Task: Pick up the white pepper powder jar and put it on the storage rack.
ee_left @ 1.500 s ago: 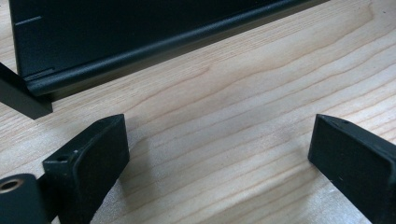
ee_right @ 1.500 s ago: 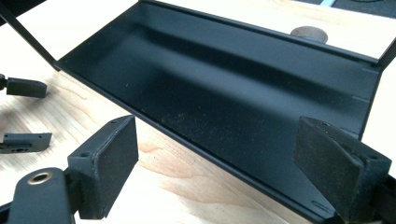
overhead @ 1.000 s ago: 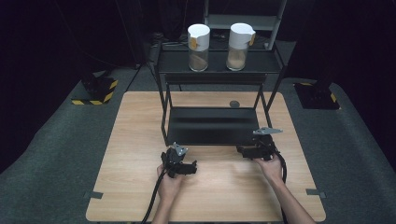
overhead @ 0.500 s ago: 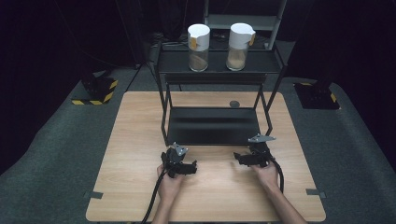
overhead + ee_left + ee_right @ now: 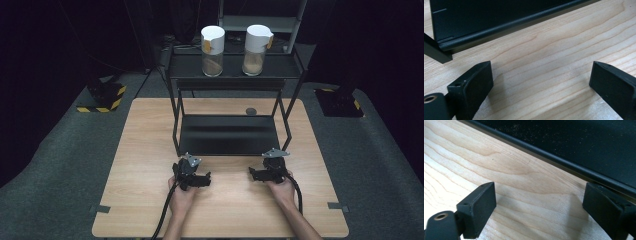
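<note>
Nothing has been picked up yet, so all the work looks to be still ahead. Both hands rest low on the near part of the wooden counter (image 5: pixel 150 150). The left gripper (image 5: pixel 192 176) and the right gripper (image 5: pixel 266 171) have their fingers spread wide, holding nothing. Just past them stands the black rack (image 5: pixel 227 134). Two jars (image 5: pixel 212 45) wait on its top shelf, well apart from both grippers.

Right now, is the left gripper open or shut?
Open. In the left gripper view, the left gripper has its jaws spread wide over bare wooden table, nothing between.
</note>
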`<state>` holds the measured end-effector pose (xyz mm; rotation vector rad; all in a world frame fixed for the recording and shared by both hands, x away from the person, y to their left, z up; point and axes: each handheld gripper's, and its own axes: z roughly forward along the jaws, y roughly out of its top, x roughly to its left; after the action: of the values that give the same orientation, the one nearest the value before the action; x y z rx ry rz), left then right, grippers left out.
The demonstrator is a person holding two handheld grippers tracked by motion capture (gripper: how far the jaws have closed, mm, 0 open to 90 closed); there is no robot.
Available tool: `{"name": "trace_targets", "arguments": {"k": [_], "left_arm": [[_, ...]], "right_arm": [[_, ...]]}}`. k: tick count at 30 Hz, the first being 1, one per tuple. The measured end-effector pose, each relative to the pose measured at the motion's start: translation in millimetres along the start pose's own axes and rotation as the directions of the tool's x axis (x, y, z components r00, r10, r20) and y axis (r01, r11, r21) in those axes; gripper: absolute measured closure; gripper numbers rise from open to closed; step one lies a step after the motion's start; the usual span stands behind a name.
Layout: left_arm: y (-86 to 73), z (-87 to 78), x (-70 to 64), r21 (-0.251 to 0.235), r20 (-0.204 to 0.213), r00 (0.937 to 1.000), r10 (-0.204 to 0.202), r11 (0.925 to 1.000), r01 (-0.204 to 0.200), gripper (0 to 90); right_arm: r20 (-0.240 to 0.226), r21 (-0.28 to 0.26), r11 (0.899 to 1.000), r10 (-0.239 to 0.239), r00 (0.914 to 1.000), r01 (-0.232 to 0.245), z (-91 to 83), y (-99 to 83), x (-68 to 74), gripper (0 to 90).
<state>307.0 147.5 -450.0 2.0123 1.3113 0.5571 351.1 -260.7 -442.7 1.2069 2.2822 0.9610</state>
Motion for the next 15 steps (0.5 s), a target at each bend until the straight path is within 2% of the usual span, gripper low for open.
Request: {"name": "trace_targets", "arguments": {"k": [15], "left_arm": [[0.1,0.0,-0.2,0.001,-0.001,1.0000,0.000,1.0000,0.000,5.1]], "right_arm": [[-0.001,-0.009,1.000,-0.002,1.0000,0.002,1.9,-1.8,1.3,7.9]]}}
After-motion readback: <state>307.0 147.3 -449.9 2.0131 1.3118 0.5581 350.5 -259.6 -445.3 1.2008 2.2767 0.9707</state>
